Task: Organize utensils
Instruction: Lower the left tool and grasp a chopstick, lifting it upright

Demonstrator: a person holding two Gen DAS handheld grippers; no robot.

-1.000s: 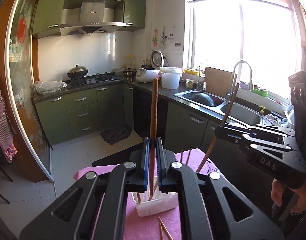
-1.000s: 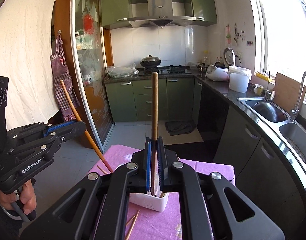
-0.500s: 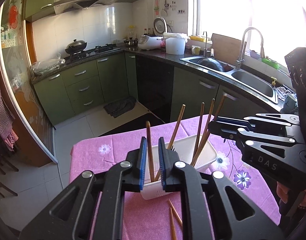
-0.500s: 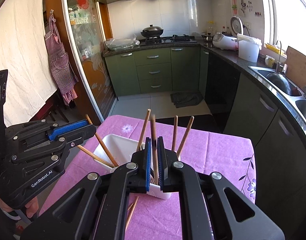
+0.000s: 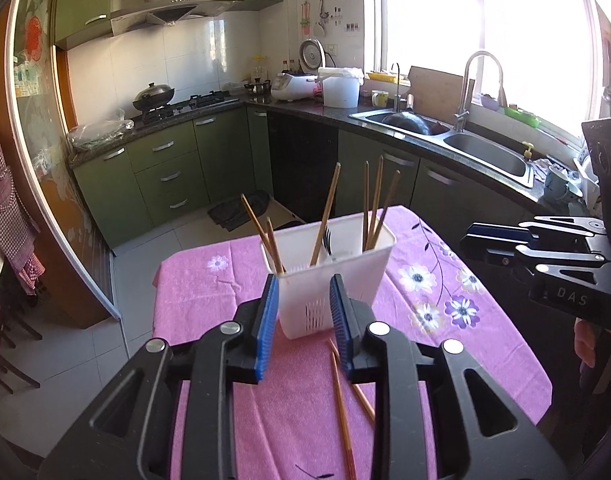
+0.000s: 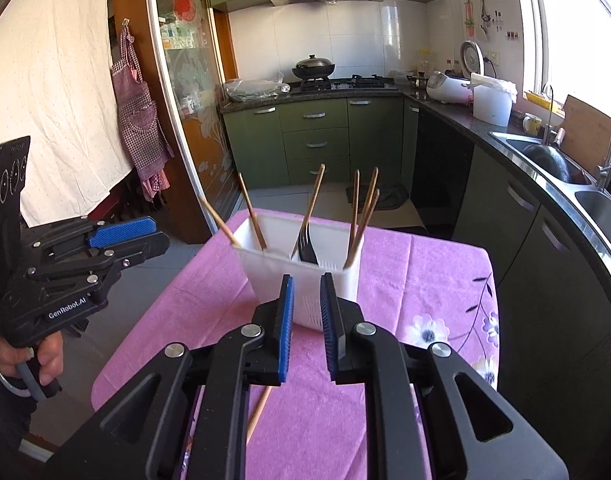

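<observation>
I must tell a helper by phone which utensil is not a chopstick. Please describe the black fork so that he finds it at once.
On the pink flowered tablecloth stands a white utensil caddy with upright wooden chopsticks. The black fork sits in its middle compartment. It is the only dark, tined piece among the thin brown sticks.

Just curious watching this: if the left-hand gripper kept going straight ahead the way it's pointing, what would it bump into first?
Most likely the white utensil holder, which sits right ahead of the open left gripper; exact depth is unclear.

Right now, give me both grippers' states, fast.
Left gripper: open, holding nothing.
Right gripper: open, holding nothing.
</observation>
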